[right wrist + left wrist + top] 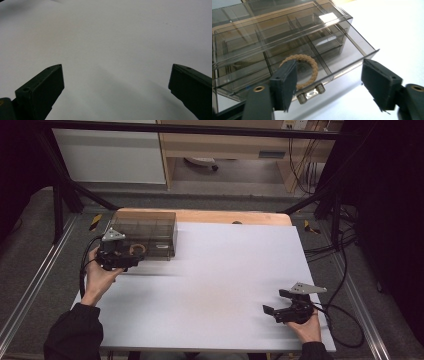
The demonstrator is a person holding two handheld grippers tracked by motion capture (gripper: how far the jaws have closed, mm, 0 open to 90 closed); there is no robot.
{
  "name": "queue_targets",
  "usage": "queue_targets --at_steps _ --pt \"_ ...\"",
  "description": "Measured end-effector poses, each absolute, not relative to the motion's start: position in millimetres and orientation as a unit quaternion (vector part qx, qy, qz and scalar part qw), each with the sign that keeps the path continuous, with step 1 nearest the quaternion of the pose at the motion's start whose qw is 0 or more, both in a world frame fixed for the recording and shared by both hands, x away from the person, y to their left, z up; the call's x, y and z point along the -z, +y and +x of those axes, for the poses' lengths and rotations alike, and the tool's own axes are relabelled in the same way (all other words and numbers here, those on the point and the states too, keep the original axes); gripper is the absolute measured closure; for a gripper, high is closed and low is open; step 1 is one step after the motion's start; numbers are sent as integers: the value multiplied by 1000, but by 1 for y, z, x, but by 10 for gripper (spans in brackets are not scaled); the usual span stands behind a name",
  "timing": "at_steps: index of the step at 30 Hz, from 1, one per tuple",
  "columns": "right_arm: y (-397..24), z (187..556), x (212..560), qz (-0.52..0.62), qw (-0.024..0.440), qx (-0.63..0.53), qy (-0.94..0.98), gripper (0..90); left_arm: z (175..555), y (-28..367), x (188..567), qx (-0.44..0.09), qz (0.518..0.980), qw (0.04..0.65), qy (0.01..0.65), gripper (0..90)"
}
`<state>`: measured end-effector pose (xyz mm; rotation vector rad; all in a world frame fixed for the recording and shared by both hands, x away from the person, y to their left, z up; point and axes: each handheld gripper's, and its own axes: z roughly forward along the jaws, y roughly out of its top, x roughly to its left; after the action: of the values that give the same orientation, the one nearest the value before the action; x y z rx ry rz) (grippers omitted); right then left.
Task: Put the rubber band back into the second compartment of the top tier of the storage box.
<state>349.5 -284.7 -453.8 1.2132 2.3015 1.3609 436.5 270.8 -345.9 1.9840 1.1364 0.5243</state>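
Left gripper view: hand-held gripper point(329, 86) partly hides braided ring point(303, 70) in drawer point(352, 53)

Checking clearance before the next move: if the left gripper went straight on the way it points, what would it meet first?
Probably the pulled-out drawer of the clear organizer: its front with the metal knob, the braided ring behind. The left gripper is open; depth is unclear.

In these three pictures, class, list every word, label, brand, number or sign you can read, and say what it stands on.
No readable text anywhere.
Clear drawer box: no print or label.
Braided ring in its open drawer: no marking.
White table top: blank.
Pale tags on the far shelf: too small and blurred to read.
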Motion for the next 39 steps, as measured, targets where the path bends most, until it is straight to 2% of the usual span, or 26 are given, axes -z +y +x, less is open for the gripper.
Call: queue_targets --at_steps 9,16,39 --pt "-285 349 454 410 102 -461 780 7 422 273 352 -207 786 386 437 127" --pt "-285 349 454 410 102 -461 780 7 409 275 360 -206 787 390 432 75" --pt "-284 349 454 411 101 -461 780 7 374 296 417 -197 785 401 429 66"
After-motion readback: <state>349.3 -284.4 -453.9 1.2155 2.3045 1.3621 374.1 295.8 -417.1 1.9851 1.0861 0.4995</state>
